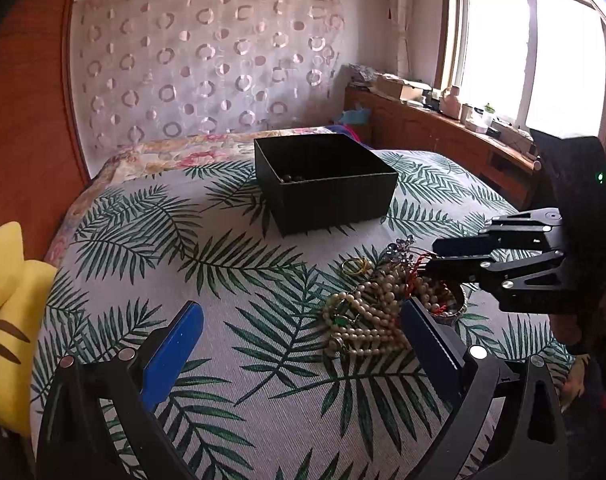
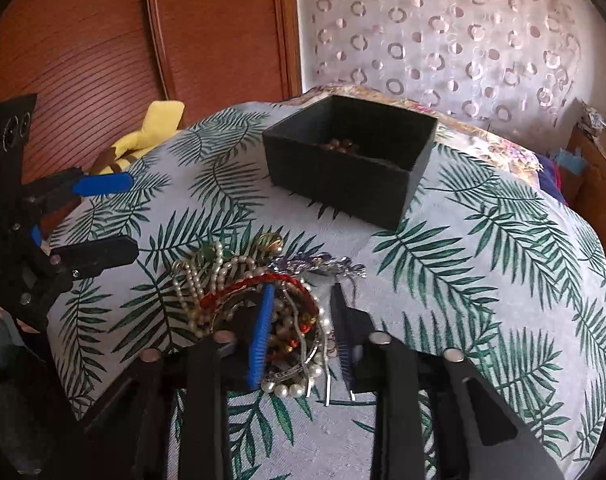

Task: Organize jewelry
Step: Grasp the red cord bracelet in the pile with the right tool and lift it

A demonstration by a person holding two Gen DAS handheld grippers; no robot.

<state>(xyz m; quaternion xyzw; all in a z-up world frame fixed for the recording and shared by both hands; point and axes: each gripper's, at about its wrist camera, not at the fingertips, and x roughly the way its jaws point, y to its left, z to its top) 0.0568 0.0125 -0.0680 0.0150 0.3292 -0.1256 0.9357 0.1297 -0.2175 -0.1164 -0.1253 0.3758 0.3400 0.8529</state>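
A tangled jewelry pile of pearl strands, red cord bangles, a gold ring and a purple brooch lies on the leaf-print bedspread. My right gripper points down into the pile's near side. Its narrowly parted fingers straddle beads and red cord, and I see no pad pressing. My left gripper hovers wide open and empty just left of the pile. An open black box stands behind the pile with a few brown beads inside.
A yellow plush toy lies at the bed's left edge against red-brown wooden panels. A patterned curtain hangs behind the bed. A cluttered wooden ledge runs under the window on the right.
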